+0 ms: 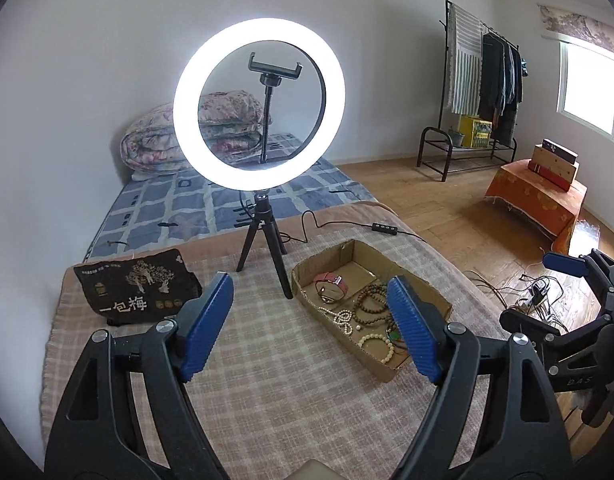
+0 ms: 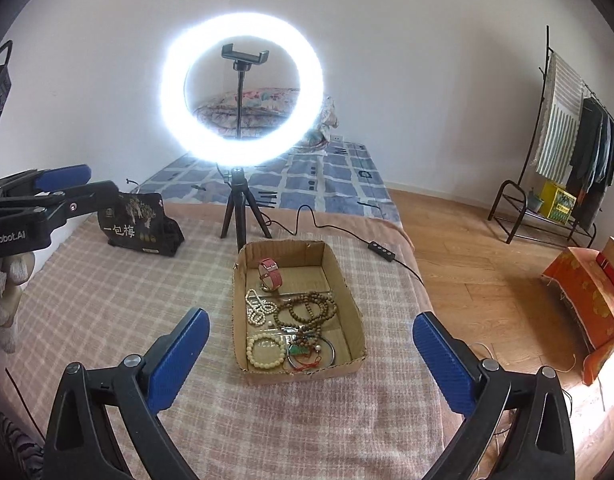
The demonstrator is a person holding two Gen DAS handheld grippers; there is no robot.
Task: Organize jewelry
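Black pouch (image 2: 141,220) reads "一包梅"; left hand-held gripper (image 1: 311,328) and right hand-held gripper (image 2: 311,360) both gape wide, holding nothing.

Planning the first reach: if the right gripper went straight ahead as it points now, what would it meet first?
Probably the open brown cardboard box of jewelry, likely its near wall; the open right gripper frames it, though depth is unclear.

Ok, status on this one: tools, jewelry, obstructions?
Left tool open, empty. Right tool open, empty. Jewelry all in cardboard box, untouched. Ring light tripod behind box, not blocking.
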